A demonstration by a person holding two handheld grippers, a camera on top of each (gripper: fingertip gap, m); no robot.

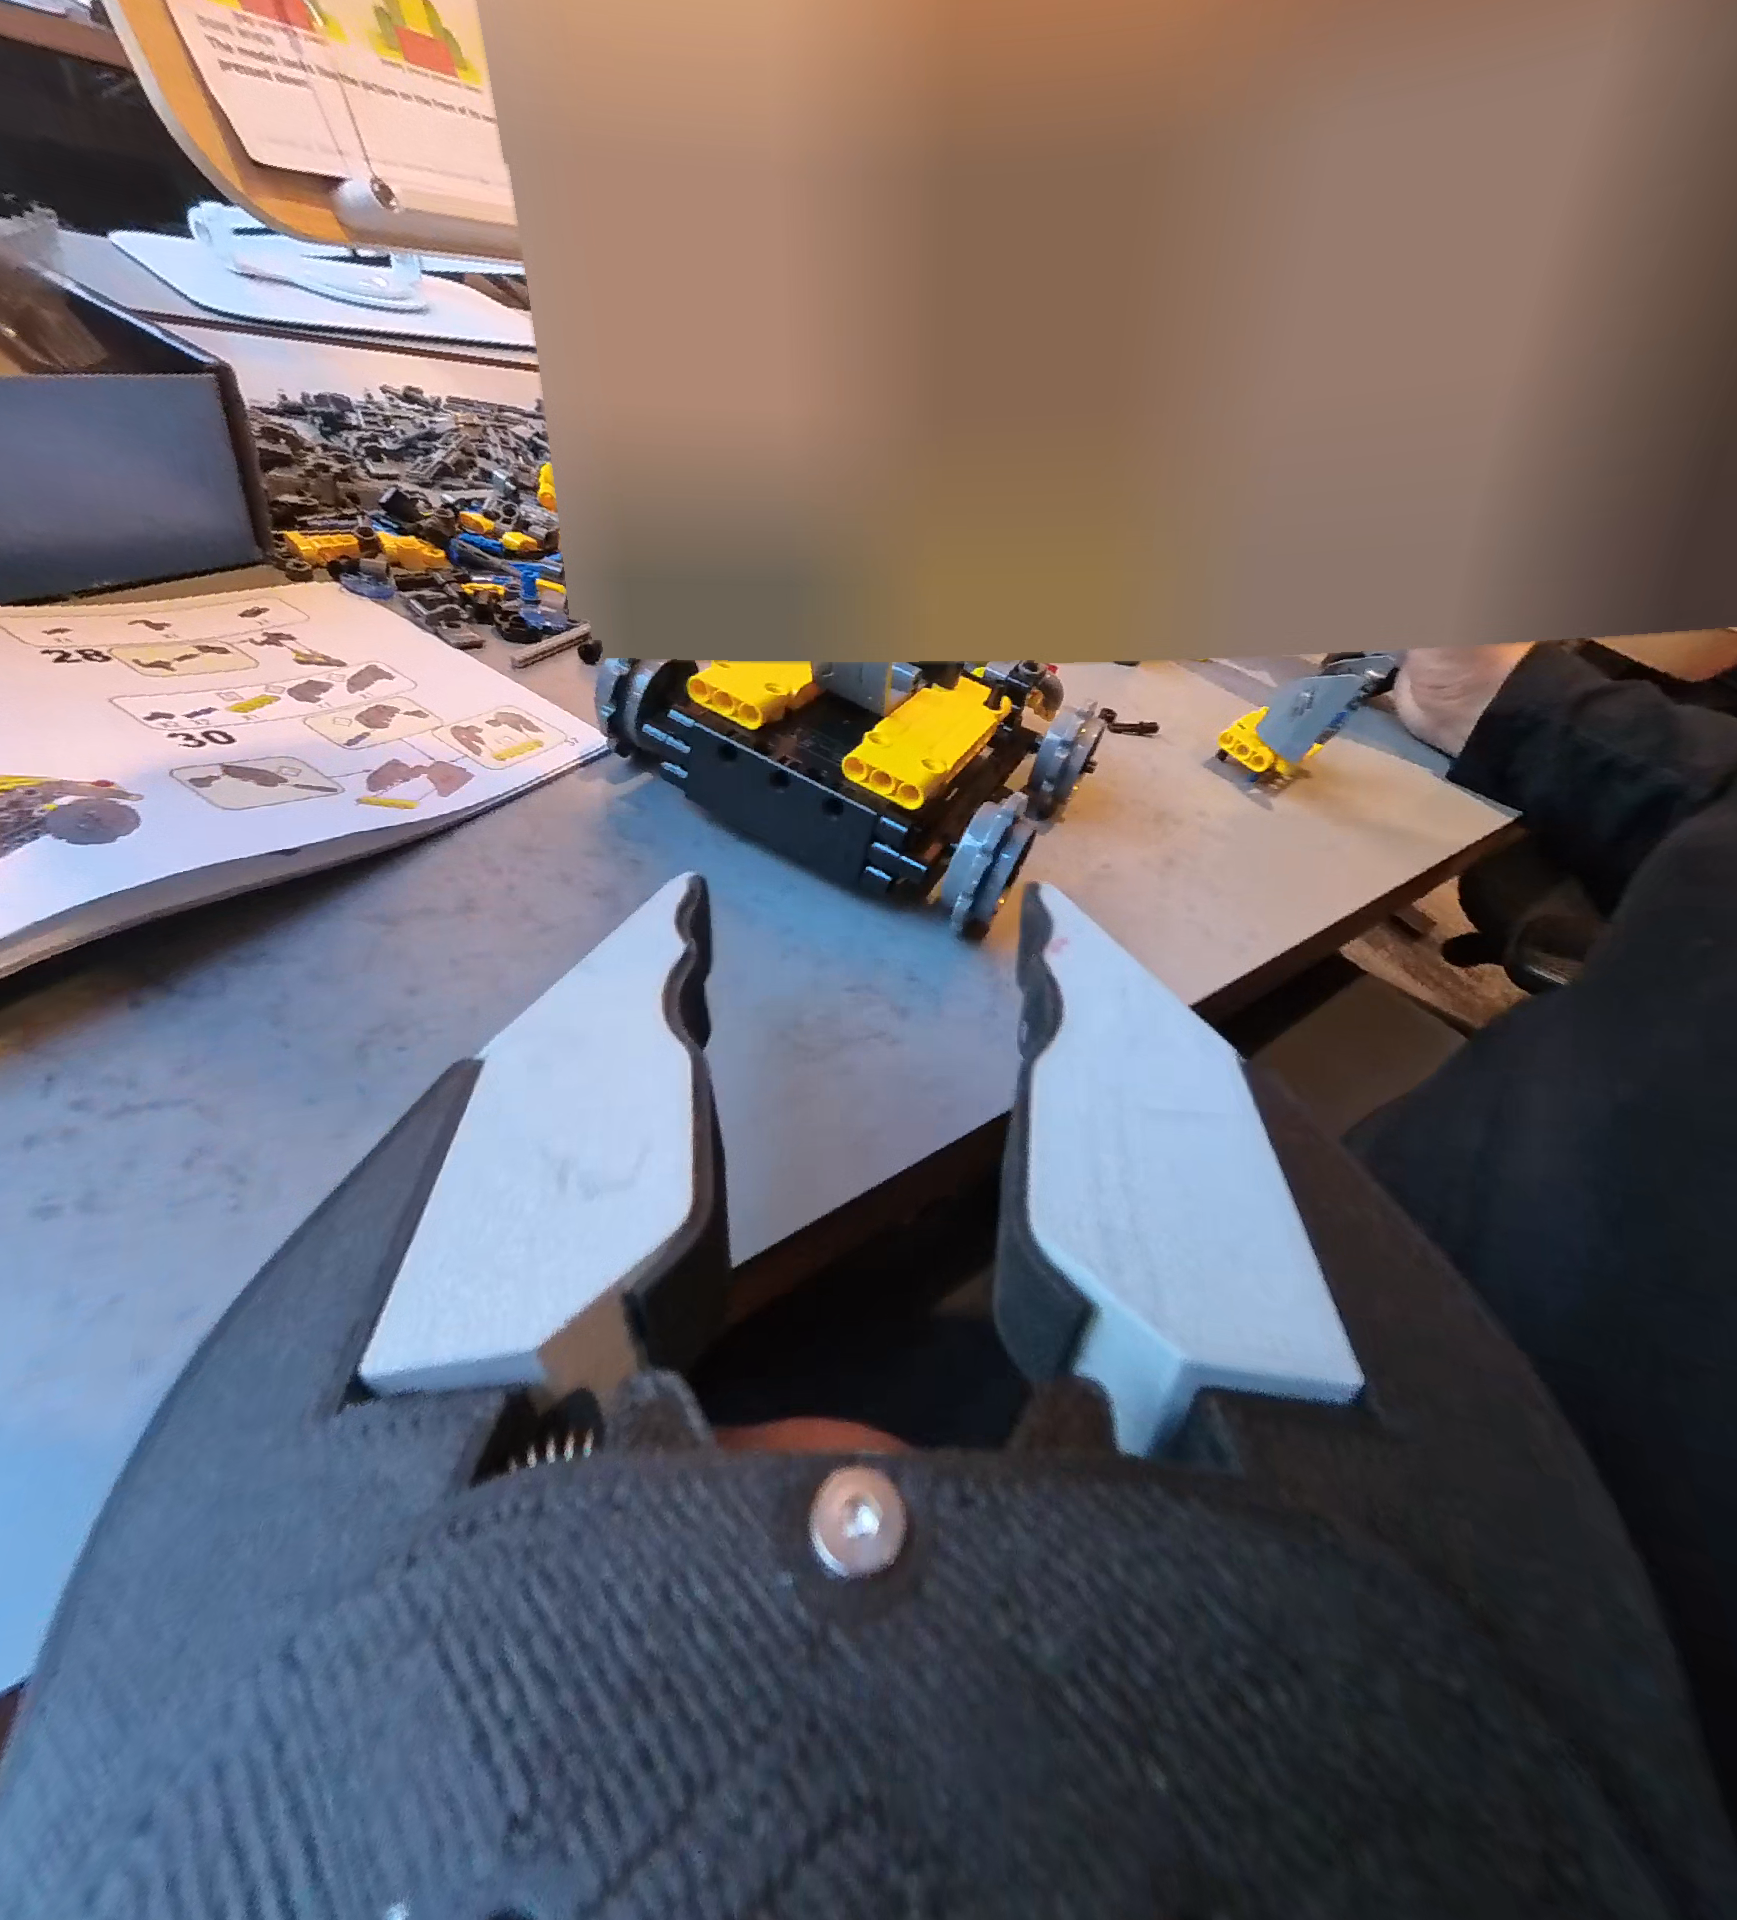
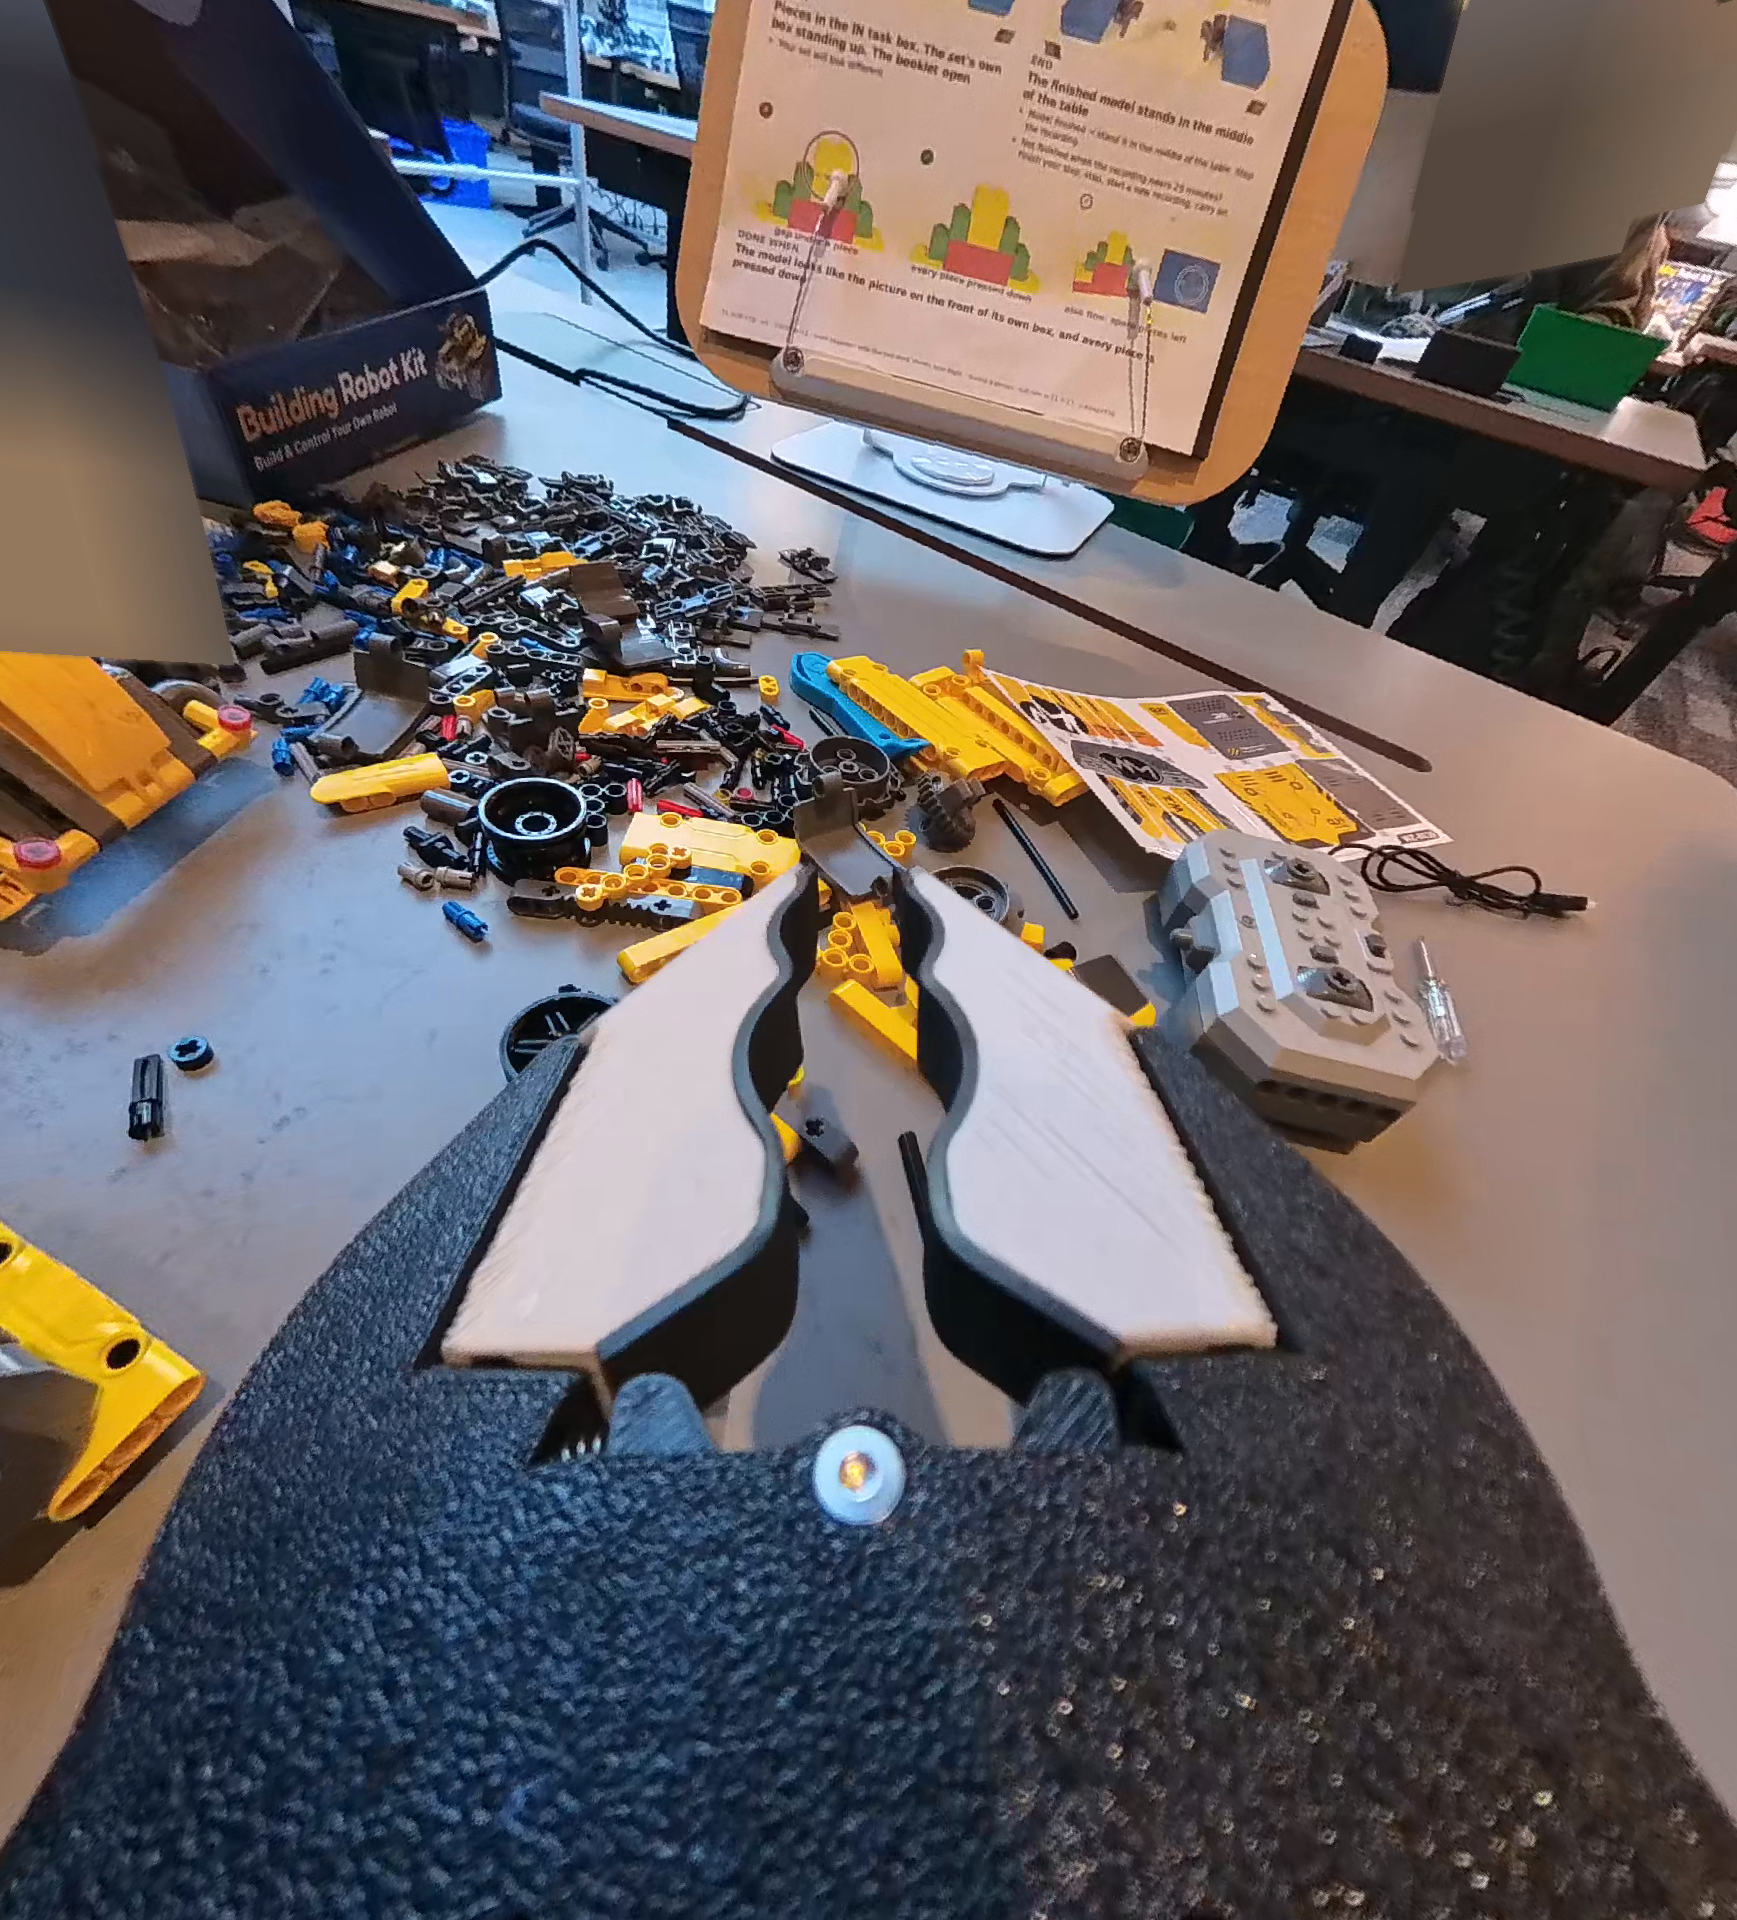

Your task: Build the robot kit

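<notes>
My left gripper is open and empty, low over the grey table near its front edge. Just beyond its tips stands a black and yellow wheeled chassis. My right gripper hangs over the near edge of a pile of loose parts. Its jaws are nearly together, and a dark grey piece sits between the tips. A yellow and grey sub-assembly lies at the lower left of the right wrist view. It also shows in the left wrist view, by a person's hand.
An open instruction booklet lies left of the chassis, with a dark kit box behind. A grey battery box, sticker sheet, black cable and small screwdriver lie to the right. A document stand stands at the back. The tips of one gripper are about 40 centimeters away from the tips of the other.
</notes>
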